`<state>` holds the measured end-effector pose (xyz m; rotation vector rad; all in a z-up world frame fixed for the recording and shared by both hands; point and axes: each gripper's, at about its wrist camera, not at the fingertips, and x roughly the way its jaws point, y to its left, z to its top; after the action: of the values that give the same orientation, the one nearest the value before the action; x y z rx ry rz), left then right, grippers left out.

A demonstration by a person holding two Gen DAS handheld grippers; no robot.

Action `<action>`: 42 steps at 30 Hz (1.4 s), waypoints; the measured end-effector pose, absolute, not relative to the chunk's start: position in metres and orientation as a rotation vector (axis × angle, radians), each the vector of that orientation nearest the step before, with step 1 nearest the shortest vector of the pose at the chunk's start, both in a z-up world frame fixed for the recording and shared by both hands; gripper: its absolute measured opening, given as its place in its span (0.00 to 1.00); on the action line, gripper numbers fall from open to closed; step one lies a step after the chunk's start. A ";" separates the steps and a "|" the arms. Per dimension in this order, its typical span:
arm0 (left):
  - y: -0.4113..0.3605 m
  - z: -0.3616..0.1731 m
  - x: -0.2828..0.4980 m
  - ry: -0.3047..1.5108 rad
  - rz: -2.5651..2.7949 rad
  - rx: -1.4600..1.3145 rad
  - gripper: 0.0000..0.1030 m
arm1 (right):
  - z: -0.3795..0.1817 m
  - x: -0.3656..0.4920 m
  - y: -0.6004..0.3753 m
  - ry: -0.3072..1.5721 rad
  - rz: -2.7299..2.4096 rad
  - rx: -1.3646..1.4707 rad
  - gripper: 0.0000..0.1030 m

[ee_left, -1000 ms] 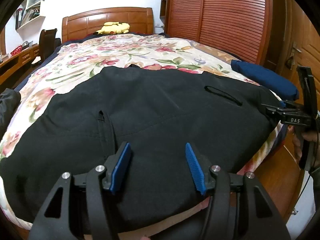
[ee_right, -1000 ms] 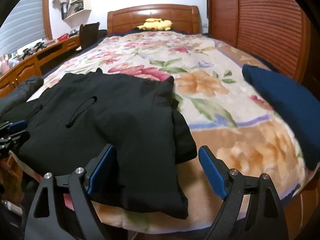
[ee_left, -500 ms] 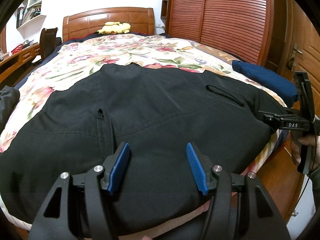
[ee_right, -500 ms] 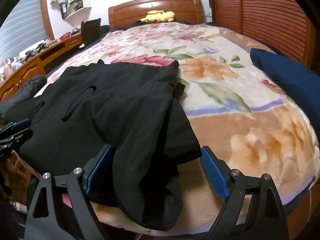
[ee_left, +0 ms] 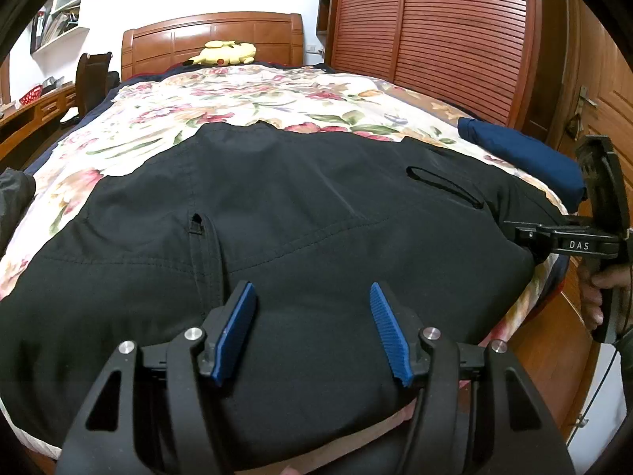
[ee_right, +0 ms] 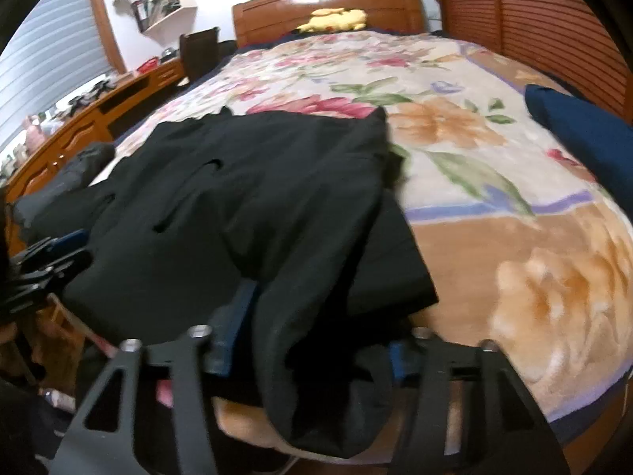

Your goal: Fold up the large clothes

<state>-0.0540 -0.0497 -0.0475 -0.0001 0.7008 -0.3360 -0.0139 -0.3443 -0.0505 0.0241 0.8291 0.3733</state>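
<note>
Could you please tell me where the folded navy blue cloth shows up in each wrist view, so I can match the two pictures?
Left wrist view: the navy blue cloth lies at right of centre, on the bed's far side beyond the black garment.
Right wrist view: it lies at the right edge, above the middle.
Shared landmark: the yellow plush toy by the headboard.

Setting was a home bedroom: wooden bed [ee_left: 213, 35] with floral blanket [ee_left: 245, 95], louvred wardrobe [ee_left: 447, 31], desk [ee_right: 71, 126], plush toy [ee_left: 223, 52].
</note>
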 end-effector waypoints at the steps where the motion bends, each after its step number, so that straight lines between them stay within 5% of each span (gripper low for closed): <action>1: -0.050 -0.048 -0.054 0.701 -0.336 0.001 0.58 | -0.048 -0.014 -0.342 0.829 0.385 0.012 0.35; 6: -0.048 -0.048 -0.053 0.703 -0.335 -0.004 0.58 | -0.013 -0.020 -0.334 0.741 0.394 -0.018 0.19; 23: 0.052 0.018 -0.100 0.587 -0.241 -0.099 0.58 | 0.095 -0.029 -0.202 0.488 0.556 -0.243 0.16; 42: 0.161 0.006 -0.142 0.601 -0.048 -0.117 0.58 | 0.008 -0.054 -0.004 0.640 0.893 -0.449 0.18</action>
<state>-0.1418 0.1607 0.0061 -0.1167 0.6009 -0.0483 -0.0544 -0.0041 0.0082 -0.4487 0.6397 0.8927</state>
